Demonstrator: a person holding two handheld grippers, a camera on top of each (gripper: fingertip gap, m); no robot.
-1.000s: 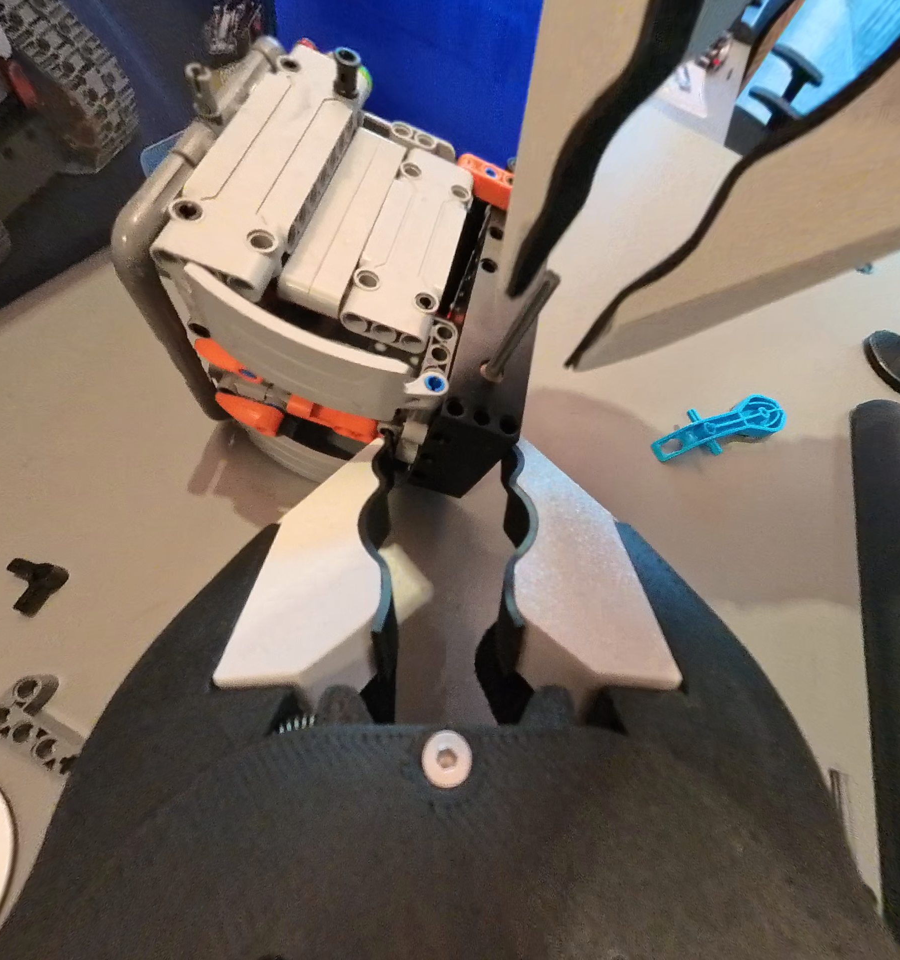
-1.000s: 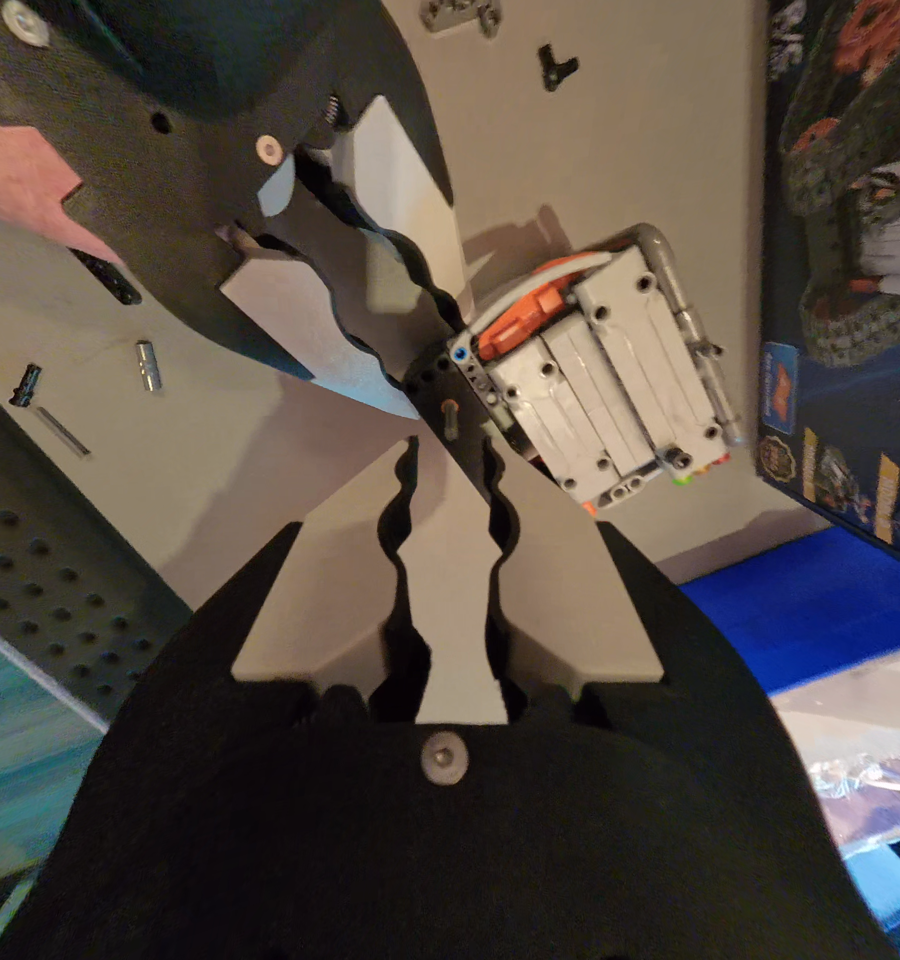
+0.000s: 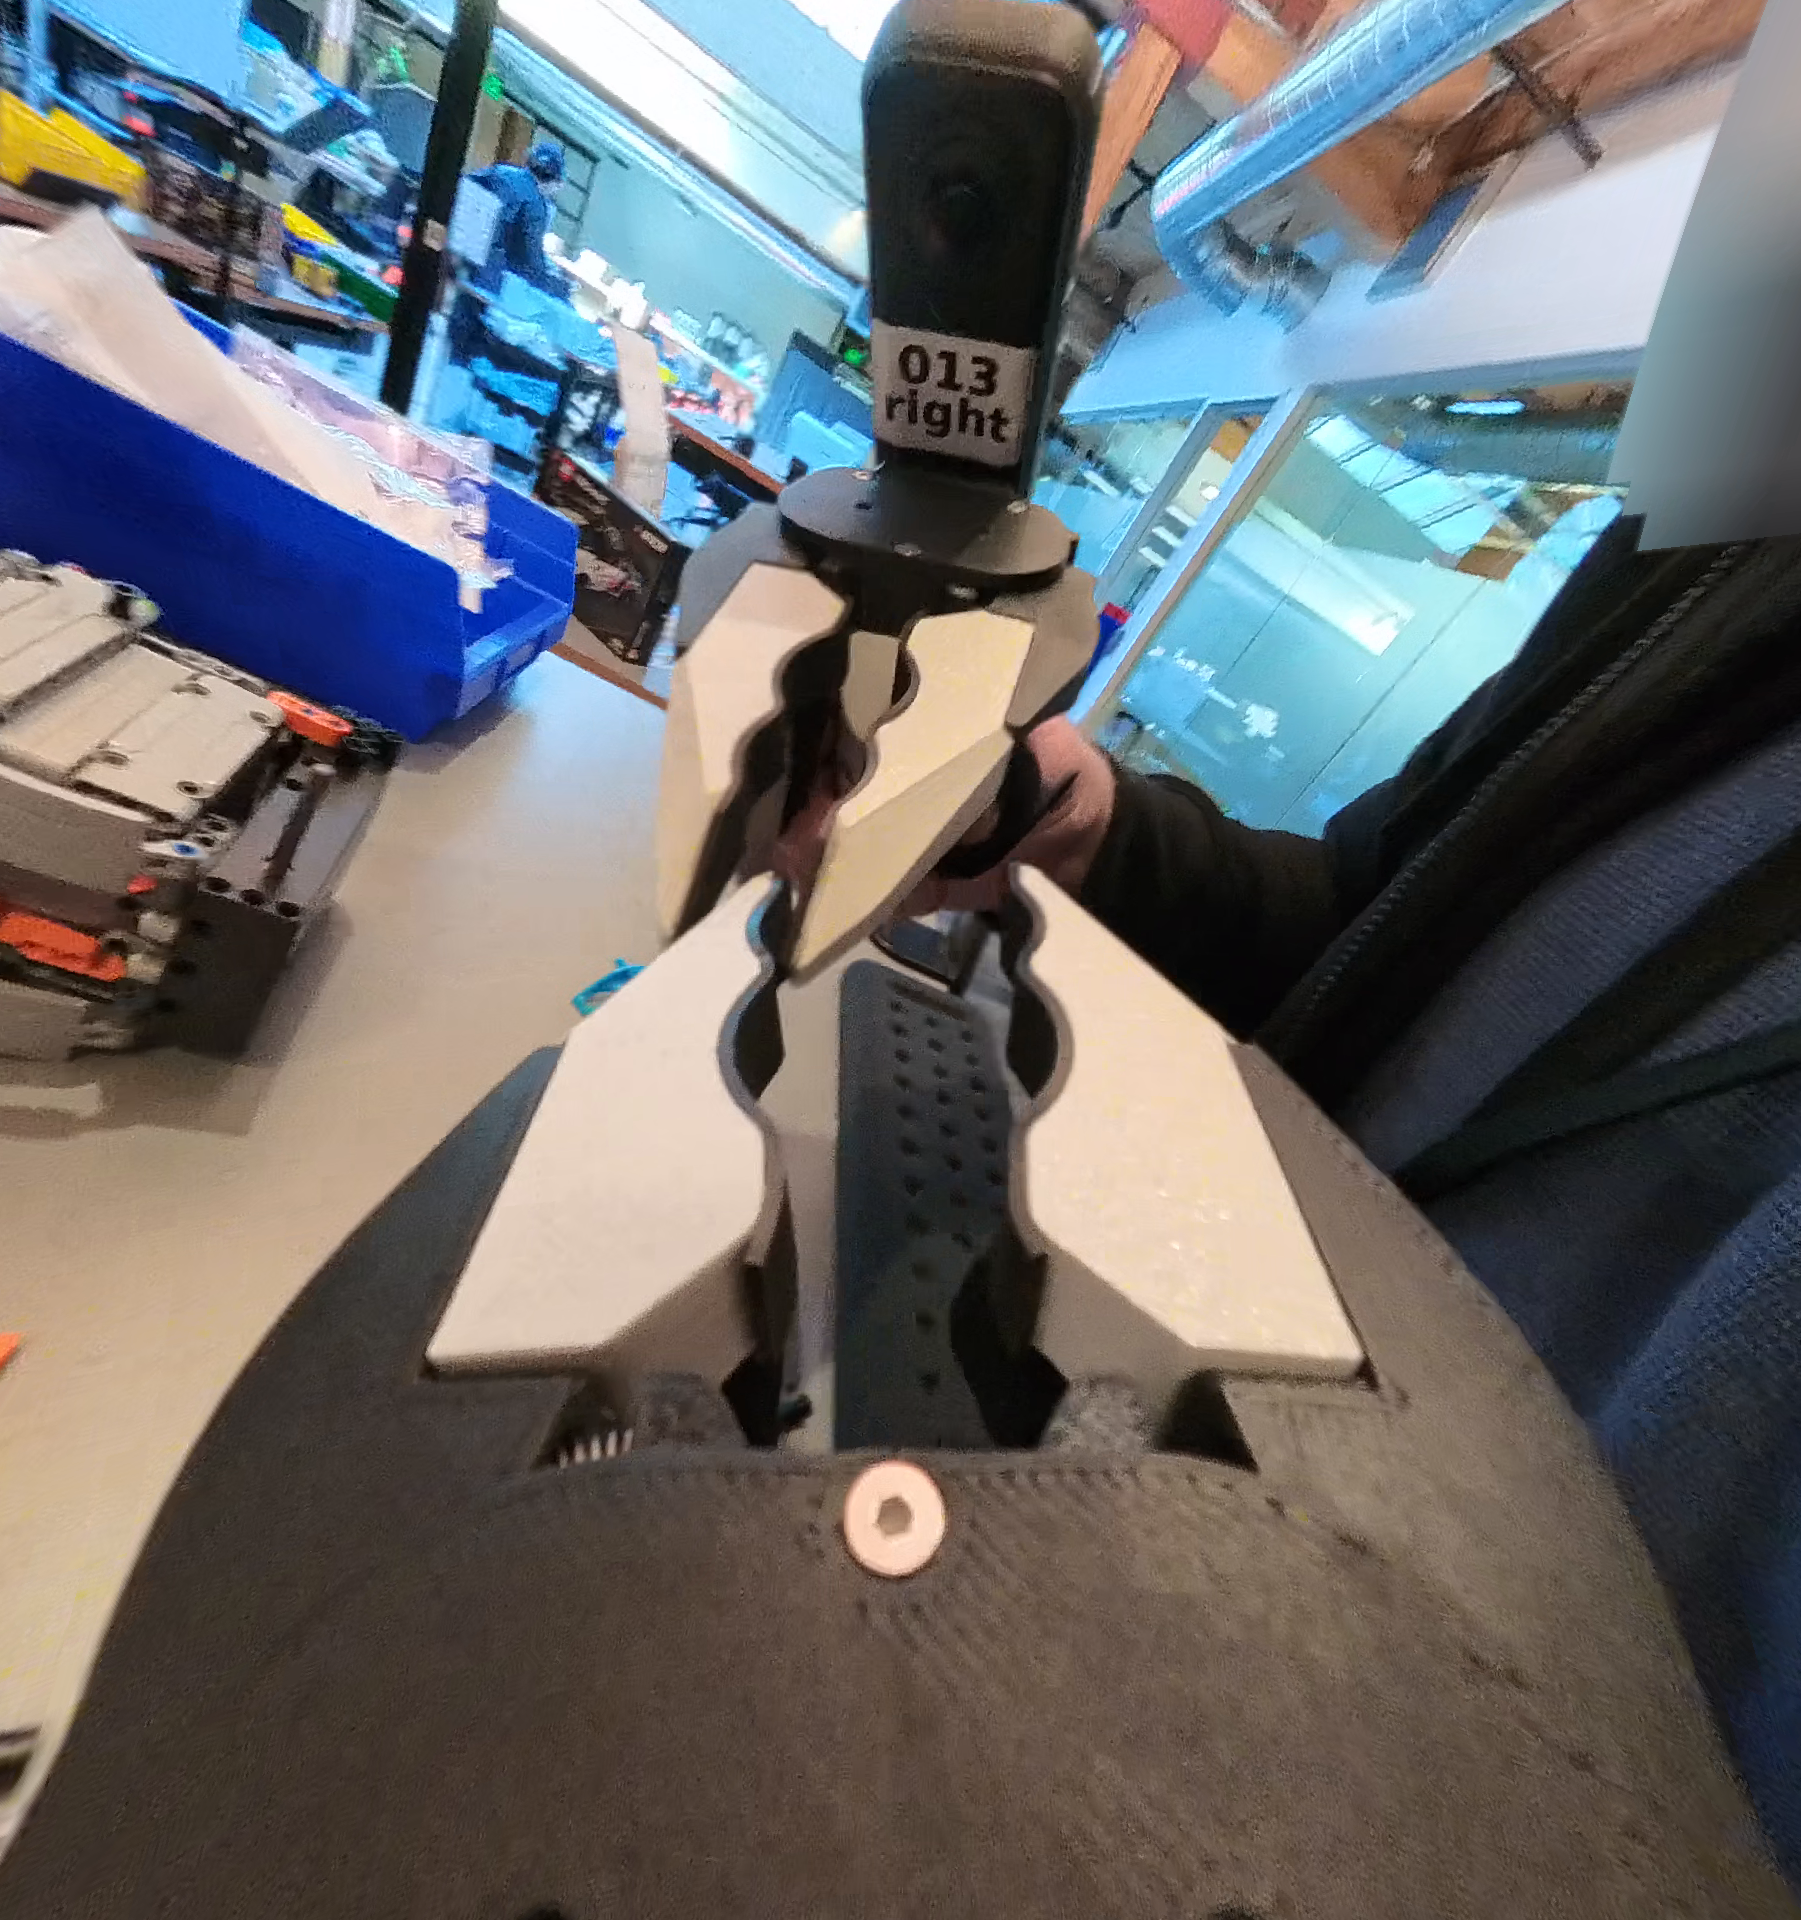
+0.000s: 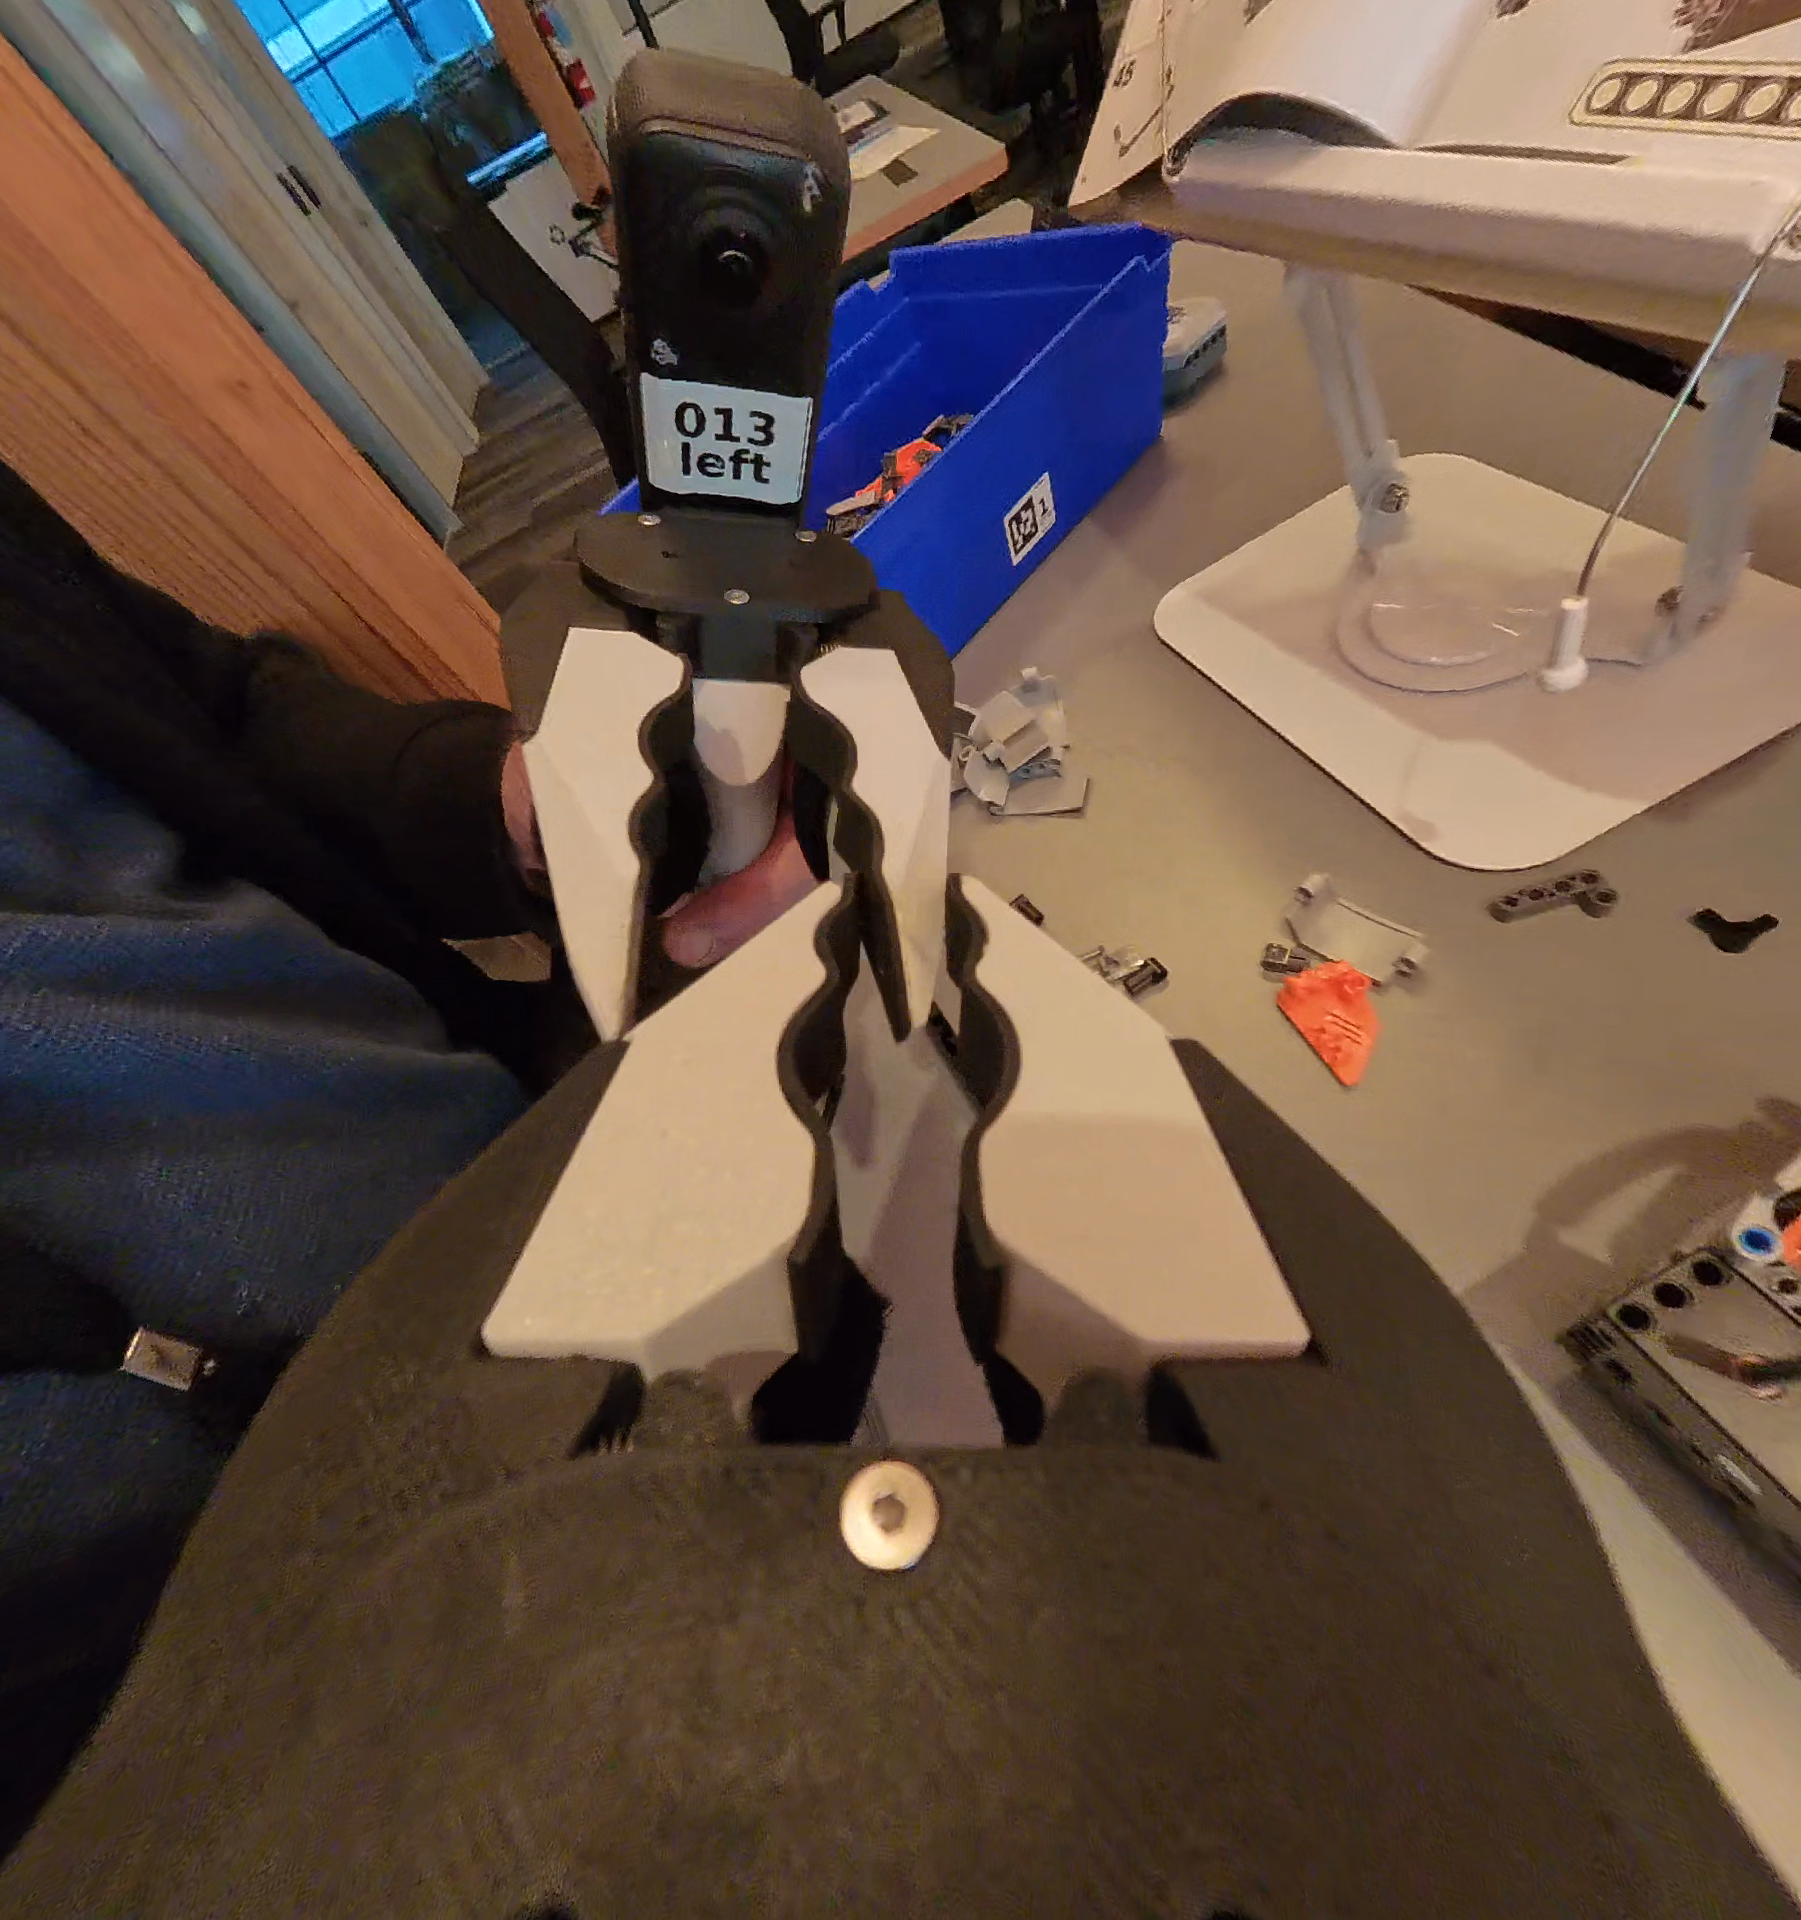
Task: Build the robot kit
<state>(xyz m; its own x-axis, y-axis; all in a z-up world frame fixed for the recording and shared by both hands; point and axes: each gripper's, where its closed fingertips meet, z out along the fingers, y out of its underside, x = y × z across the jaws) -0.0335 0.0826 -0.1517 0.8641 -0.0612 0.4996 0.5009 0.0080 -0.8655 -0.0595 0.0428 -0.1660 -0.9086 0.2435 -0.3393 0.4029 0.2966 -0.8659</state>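
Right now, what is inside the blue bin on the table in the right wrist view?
Inside the blue bin, a small pile of orange and dark building pieces shows near its front wall. The left tool and the walls cover the rest.

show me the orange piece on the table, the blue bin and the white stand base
orange piece (image 4: 1330, 1020), right wrist view, middle of its ridged top face
blue bin (image 4: 1041, 416), right wrist view, its near side wall
white stand base (image 4: 1322, 665), right wrist view, bare flat plate left of the ring

Grey table; wood-panel wall; glass partitions; ceiling duct.
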